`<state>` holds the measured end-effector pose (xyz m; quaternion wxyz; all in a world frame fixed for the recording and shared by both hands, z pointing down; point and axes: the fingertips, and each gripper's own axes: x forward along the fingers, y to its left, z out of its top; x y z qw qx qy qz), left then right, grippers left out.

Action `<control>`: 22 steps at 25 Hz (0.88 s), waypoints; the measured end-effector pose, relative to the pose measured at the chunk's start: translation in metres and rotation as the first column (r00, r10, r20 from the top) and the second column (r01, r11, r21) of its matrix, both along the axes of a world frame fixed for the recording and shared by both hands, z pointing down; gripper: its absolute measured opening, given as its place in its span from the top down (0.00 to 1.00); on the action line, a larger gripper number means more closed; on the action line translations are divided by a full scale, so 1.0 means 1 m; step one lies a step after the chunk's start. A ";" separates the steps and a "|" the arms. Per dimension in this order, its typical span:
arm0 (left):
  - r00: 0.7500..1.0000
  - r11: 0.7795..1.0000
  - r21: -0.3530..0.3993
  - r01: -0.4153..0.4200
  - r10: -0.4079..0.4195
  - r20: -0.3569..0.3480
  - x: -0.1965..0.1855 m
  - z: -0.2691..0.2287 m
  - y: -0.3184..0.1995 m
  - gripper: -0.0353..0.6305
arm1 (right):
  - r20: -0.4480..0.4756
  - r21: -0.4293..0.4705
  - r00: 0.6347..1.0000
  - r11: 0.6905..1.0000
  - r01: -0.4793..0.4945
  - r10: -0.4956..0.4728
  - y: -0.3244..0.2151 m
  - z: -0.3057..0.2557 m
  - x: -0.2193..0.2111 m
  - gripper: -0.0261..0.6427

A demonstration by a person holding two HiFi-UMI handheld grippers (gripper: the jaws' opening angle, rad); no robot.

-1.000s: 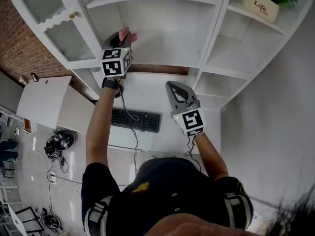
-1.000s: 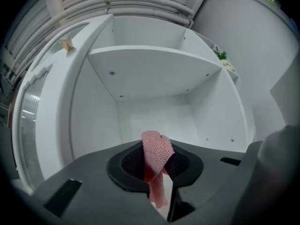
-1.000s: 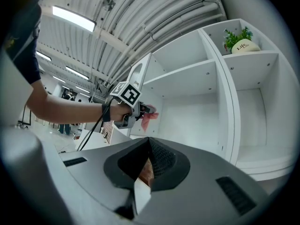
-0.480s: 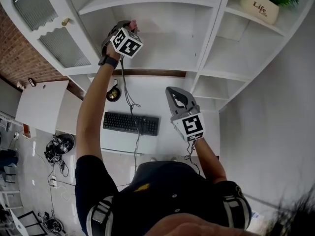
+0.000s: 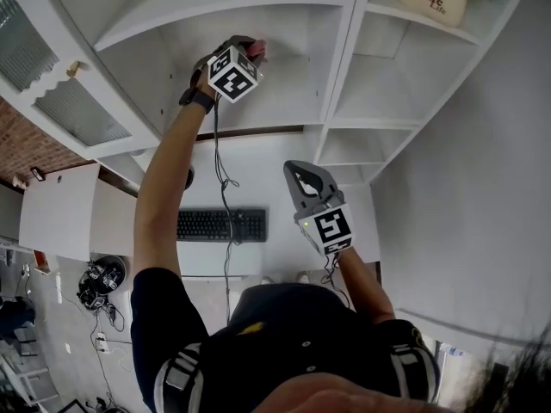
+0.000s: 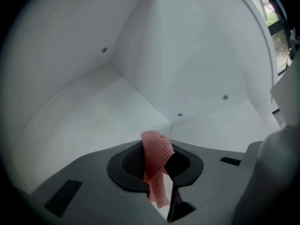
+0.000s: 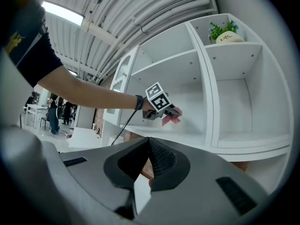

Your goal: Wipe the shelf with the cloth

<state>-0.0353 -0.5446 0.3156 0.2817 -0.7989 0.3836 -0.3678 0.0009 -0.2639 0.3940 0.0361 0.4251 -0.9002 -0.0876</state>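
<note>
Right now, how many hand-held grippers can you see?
2. The left hand-held gripper is up in the shelf, shut on the pink cloth. The right hand-held gripper is lower, outside the shelf, shut and empty. None seem hidden.

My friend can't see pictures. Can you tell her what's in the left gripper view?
A pink knitted cloth is pinched between the shut jaws of the left gripper and hangs from them in a loose fold. The gripper points into the inner corner of a white shelf, whose walls show a few small screws.
</note>
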 end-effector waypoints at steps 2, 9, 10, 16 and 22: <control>0.999 0.999 -0.012 -0.048 0.048 0.010 0.026 0.005 -0.005 0.82 | -0.003 -0.011 0.999 0.999 -0.040 0.040 0.000 0.004 0.013 0.95; 0.989 0.990 -0.042 -0.132 0.134 0.063 0.088 0.026 -0.019 0.82 | -0.002 -0.047 0.990 0.989 -0.143 0.143 0.004 0.016 0.043 0.95; 0.988 0.989 -0.048 -0.138 0.141 0.063 0.094 0.028 -0.022 0.82 | -0.008 -0.043 0.989 0.988 -0.151 0.151 0.005 0.016 0.045 0.95; 0.983 0.984 -0.084 -0.158 0.165 0.084 0.114 0.041 -0.036 0.82 | 0.002 -0.090 0.976 0.972 -0.216 0.217 0.013 0.029 0.063 0.95; 0.981 0.983 -0.120 -0.139 0.154 0.121 0.113 0.067 -0.046 0.82 | -0.004 -0.100 0.969 0.964 -0.247 0.248 0.018 0.034 0.073 0.95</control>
